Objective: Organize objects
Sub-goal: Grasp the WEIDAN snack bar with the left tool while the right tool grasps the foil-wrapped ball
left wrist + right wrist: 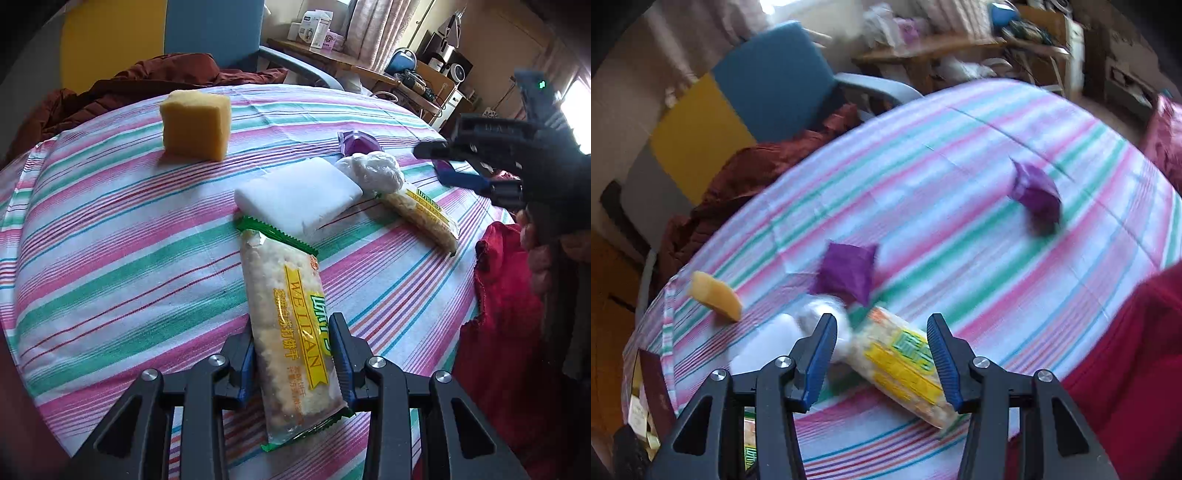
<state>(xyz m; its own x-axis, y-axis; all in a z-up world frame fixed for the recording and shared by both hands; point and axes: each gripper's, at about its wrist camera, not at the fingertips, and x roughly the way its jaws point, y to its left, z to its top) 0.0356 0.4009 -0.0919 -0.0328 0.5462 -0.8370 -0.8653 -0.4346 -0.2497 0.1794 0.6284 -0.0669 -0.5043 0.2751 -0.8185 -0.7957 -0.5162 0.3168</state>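
We have the left gripper [293, 354] closed across the near end of a cracker packet [286, 317], its blue pads pressing both long sides of the wrapper, with the packet's far green-edged end lying against the white block [299, 194] in the middle of the striped tablecloth [110, 236]. The grip sits well off the packet's middle, so we judge that a lift could let the long end droop and twist out, and that the squeeze could crush the crackers inside. A drag could also nudge the white block into the crumpled white wrapper [376, 171] just behind it. The left gripper points steeply down toward the cloth. Our right gripper [882, 354] also tilts downward, on the other side of the white block, jaws partly apart over a second cracker packet [905, 369] with no pad touching it; that view is blurred. Closing now might catch the white wrapper beside it.
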